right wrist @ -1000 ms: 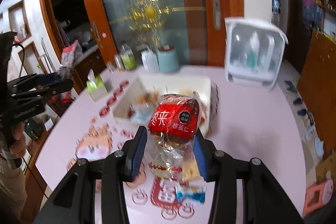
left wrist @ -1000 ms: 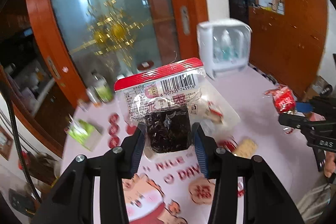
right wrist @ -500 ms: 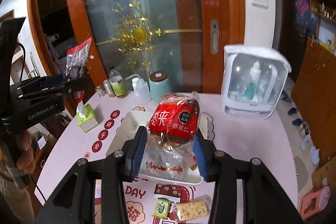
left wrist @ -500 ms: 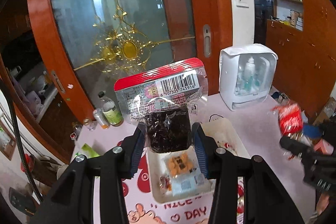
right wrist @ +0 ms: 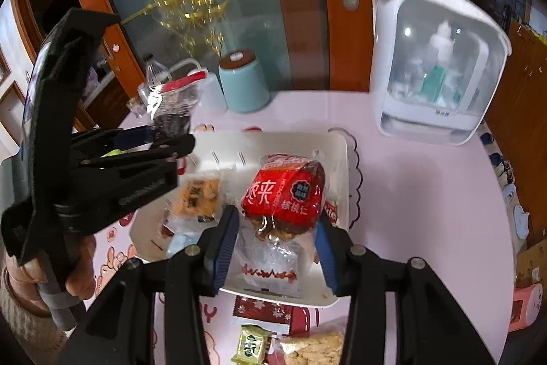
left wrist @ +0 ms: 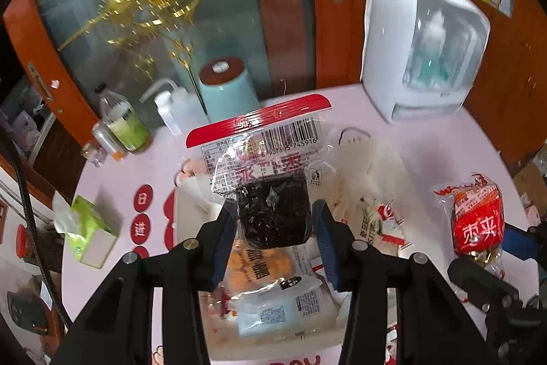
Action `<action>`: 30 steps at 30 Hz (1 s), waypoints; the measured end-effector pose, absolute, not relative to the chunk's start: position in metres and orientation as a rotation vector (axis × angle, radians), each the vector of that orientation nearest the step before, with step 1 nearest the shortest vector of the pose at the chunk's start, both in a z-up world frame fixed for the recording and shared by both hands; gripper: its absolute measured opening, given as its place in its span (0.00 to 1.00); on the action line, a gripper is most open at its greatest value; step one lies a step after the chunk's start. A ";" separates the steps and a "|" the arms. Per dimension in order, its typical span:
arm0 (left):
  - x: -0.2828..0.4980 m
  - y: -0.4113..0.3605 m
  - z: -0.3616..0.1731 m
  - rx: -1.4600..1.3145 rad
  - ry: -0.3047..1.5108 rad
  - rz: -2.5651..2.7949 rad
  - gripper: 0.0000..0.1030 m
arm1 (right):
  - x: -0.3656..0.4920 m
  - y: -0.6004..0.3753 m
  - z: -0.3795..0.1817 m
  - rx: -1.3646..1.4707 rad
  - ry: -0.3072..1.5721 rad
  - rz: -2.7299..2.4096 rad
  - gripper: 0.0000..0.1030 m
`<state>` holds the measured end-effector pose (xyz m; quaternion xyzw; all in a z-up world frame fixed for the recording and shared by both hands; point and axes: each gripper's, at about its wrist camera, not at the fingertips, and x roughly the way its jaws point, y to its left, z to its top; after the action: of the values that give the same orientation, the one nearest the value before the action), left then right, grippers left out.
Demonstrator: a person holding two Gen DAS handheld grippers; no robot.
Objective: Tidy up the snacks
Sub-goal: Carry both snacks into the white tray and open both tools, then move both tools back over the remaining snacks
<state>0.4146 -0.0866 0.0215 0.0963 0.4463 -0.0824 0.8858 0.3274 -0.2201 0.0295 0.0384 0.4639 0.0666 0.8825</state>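
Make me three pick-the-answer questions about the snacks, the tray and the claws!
1. Where is the blue canister?
A. behind the tray
B. inside the tray
C. on the floor

2. What colour is the walnut pack?
A. green
B. red
C. purple

3. What is the left claw doing?
A. standing open
B. gripping a dark snack pack
C. lying on the table

Answers: 1 A, it stands past the tray; 2 B, the red wrapper shows in the right claw; 3 B, its pads squeeze the dark pack.

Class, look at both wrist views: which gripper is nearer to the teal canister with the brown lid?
Left. The left gripper, holding the dark snack packet, sits just short of the teal canister. The right gripper, holding the red snack packet, hangs over the white tray's near half.
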 end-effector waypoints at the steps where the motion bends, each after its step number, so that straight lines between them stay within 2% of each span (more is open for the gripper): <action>1: 0.418 -0.090 0.014 0.203 0.940 -0.176 0.42 | 0.330 -0.221 0.024 0.084 0.976 0.138 0.43; 7: 0.432 -0.099 -0.019 0.212 0.987 -0.184 0.44 | 0.343 -0.224 -0.004 0.103 1.009 0.139 0.43; 9: 0.436 -0.100 -0.028 0.215 1.001 -0.179 0.51 | 0.346 -0.224 -0.011 0.104 1.019 0.141 0.43; 11: 0.438 -0.100 -0.034 0.211 1.004 -0.179 0.63 | 0.348 -0.224 -0.014 0.112 1.026 0.143 0.43; 12: 0.438 -0.101 -0.036 0.210 1.003 -0.186 0.65 | 0.348 -0.225 -0.016 0.126 1.030 0.153 0.43; 14: 0.437 -0.101 -0.037 0.208 0.999 -0.191 0.76 | 0.348 -0.226 -0.018 0.137 1.038 0.156 0.43; 15: 0.435 -0.100 -0.037 0.207 0.995 -0.192 0.78 | 0.347 -0.226 -0.019 0.132 1.039 0.154 0.43; 30: 0.389 -0.087 0.006 0.190 0.917 -0.181 0.79 | 0.306 -0.227 0.010 0.091 0.994 0.139 0.43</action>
<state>0.3890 -0.0870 0.0059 0.0913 0.4412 -0.0871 0.8885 0.3061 -0.2272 0.0102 0.0437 0.4760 0.0666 0.8758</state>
